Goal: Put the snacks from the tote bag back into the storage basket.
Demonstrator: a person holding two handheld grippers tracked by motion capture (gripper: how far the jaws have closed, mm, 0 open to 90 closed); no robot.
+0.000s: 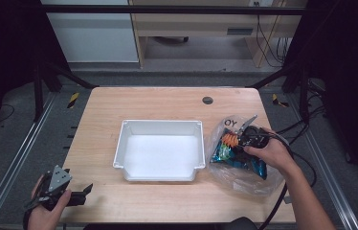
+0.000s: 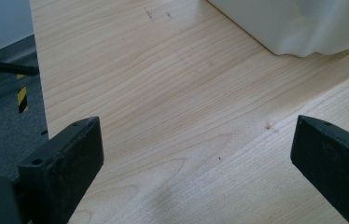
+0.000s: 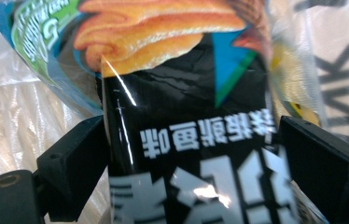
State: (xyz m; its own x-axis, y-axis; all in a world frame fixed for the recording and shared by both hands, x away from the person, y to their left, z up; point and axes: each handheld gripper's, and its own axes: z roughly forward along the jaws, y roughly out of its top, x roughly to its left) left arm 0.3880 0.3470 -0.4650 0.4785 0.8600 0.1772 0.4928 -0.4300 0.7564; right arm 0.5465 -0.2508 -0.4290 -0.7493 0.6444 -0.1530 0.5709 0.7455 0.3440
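A black, blue and orange snack pack [image 1: 237, 155] lies inside a clear plastic bag [image 1: 246, 179] on the right of the wooden table. My right gripper [image 1: 238, 140] points into the bag from above. In the right gripper view the pack [image 3: 186, 98] lies flat between the jaws of my right gripper [image 3: 191, 158], which stand wide at its two sides without squeezing it. My left gripper [image 1: 89, 189] rests low at the table's front left corner, held by a hand. Its jaws are open over bare wood [image 2: 196, 154].
A white rectangular bin [image 1: 160, 123] with nothing in it stands at the table's middle, and its corner [image 2: 294, 28] shows in the left gripper view. A round dark cable hole [image 1: 207, 100] sits near the far edge. Metal frame rails run along both sides.
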